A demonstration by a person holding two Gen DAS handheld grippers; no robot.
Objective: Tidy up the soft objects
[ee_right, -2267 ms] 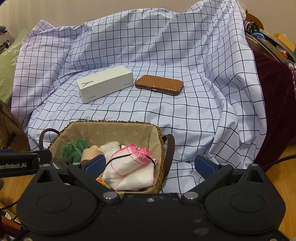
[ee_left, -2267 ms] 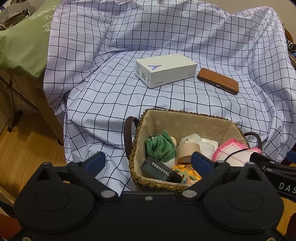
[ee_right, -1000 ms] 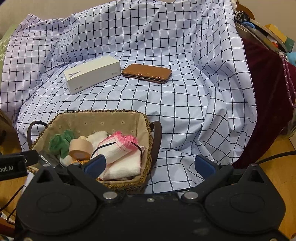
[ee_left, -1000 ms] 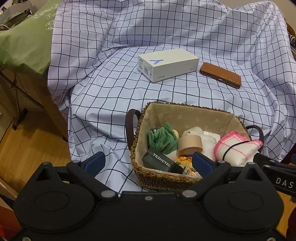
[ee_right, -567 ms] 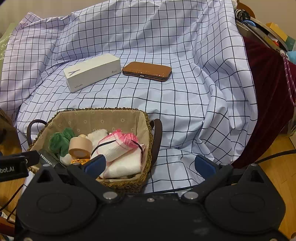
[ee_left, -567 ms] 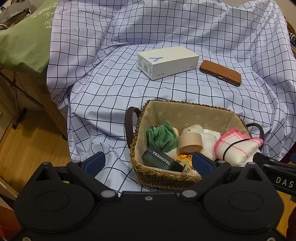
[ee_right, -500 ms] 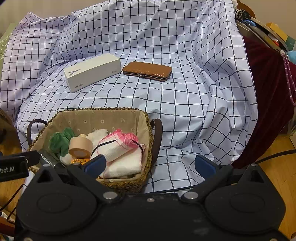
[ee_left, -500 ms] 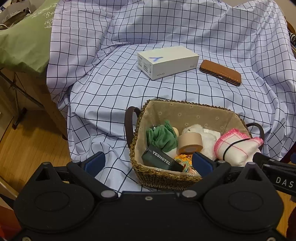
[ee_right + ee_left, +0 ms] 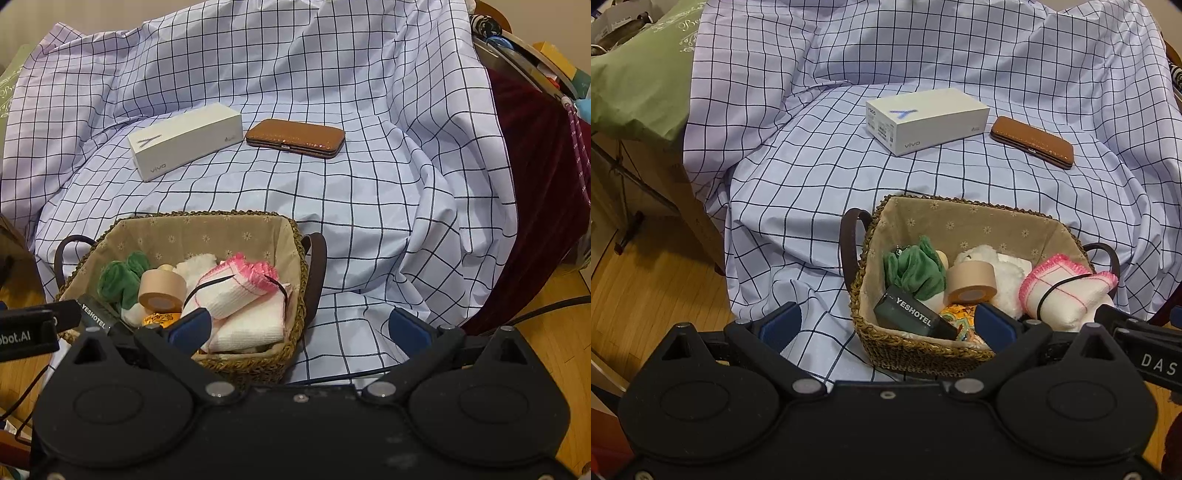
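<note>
Pale lilac sheet [image 9: 798,177] with dark grid; tan daisy-print basket [image 9: 960,221]; pink-edged white cloth [image 9: 1067,295]; brown case [image 9: 1032,142].

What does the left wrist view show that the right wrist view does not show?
Only the left wrist view shows the green pillow and the wooden furniture below it. Only the right wrist view shows the dark red cloth and the cluttered shelf above it. Both show the woven basket with soft items, the white box, the brown case and the checked sheet. The left claw and right claw are open.

Checked sheet [image 9: 820,173] over furniture, wooden floor [image 9: 646,288]
</note>
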